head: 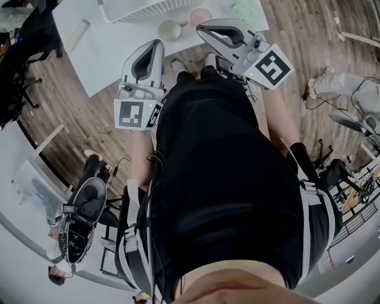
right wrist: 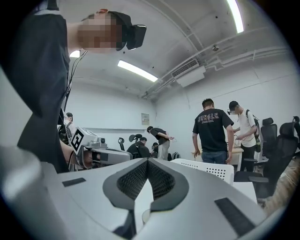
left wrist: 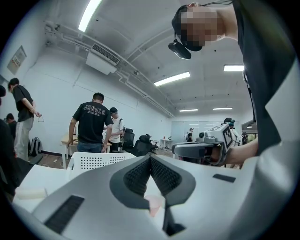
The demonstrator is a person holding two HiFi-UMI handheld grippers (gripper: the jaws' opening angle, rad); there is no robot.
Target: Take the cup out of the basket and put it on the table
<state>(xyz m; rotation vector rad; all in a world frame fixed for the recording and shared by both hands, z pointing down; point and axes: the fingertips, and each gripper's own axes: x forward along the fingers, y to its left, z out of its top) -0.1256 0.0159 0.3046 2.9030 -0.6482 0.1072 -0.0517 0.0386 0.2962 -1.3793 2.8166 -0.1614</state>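
Reading outward from the fingers, the left gripper (left wrist: 150,157) and right gripper (right wrist: 147,161) are both found closed tight, with nothing held. A grey-green cup (head: 171,29) and a pink cup (head: 200,16) are seen ahead, apparently on the white table (head: 107,56) just beside the basket (head: 142,9). The right gripper is judged nearer to both.

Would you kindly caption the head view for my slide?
Grey left tongs and right tongs, both shut and empty, before a white table.

right gripper (right wrist: 147,161) closed, empty, white basket (right wrist: 206,169) beyond
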